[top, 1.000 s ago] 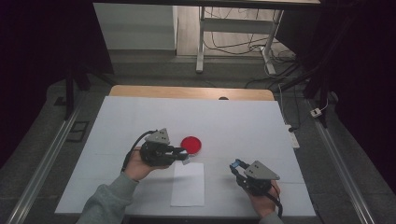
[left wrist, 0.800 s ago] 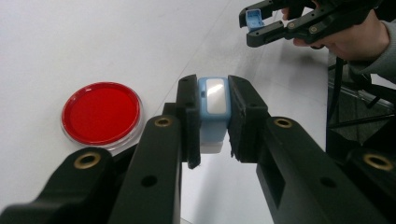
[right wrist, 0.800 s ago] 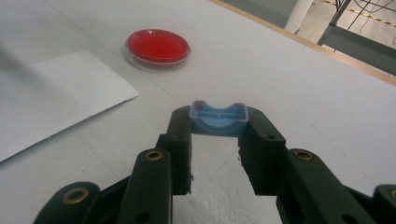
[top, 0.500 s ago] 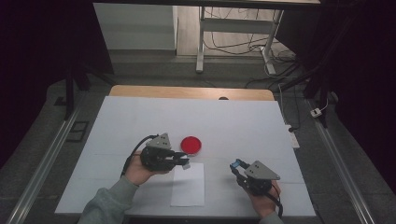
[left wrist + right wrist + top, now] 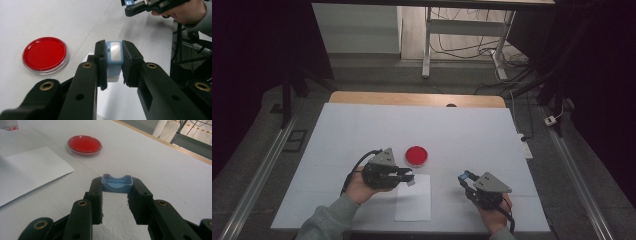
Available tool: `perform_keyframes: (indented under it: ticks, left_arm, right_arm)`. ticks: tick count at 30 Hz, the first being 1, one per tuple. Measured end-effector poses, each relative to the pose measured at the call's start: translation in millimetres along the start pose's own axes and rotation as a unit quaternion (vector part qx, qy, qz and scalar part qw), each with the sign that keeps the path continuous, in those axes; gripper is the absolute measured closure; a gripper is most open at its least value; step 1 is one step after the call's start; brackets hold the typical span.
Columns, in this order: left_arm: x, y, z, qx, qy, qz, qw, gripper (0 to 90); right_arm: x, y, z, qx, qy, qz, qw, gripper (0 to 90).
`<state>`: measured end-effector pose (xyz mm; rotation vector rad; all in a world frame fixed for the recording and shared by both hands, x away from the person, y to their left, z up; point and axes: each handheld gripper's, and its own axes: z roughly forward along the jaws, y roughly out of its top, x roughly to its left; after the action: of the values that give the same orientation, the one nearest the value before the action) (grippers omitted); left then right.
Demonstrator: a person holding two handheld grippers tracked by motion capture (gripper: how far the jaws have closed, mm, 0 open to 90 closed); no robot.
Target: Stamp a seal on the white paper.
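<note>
Left gripper view: my left gripper (image 5: pixel 113 65) clamps a small pale-blue plastic block with a white face (image 5: pixel 114 60) between its pads, just above the white paper sheet (image 5: pixel 413 198); the round red-filled clear dish (image 5: pixel 45 54) lies just beyond its left jaw. My right gripper (image 5: pixel 117 192), well apart from it, pinches a light-blue curved plastic cap (image 5: pixel 117 183) at its tips.
</note>
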<state>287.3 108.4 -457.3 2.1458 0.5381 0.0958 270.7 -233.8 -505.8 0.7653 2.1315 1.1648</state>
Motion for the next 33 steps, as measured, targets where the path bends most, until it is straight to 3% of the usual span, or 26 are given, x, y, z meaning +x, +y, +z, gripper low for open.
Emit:
perform_keyframes:
  ticks: [25,33]
  left_arm:
    - [-10.3,-10.0,18.6,0.025,-0.014,0.003,0.9996,75.5]
    - [-10.6,-12.2,24.1,0.032,-0.010,0.007,0.9994,75.5]
  right_arm:
    - [0.5,0.4,-0.2,-0.001,0.001,-0.001,1.0000,65.3]
    - [0.4,0.2,0.0,0.000,0.002,-0.002,1.0000,65.3]
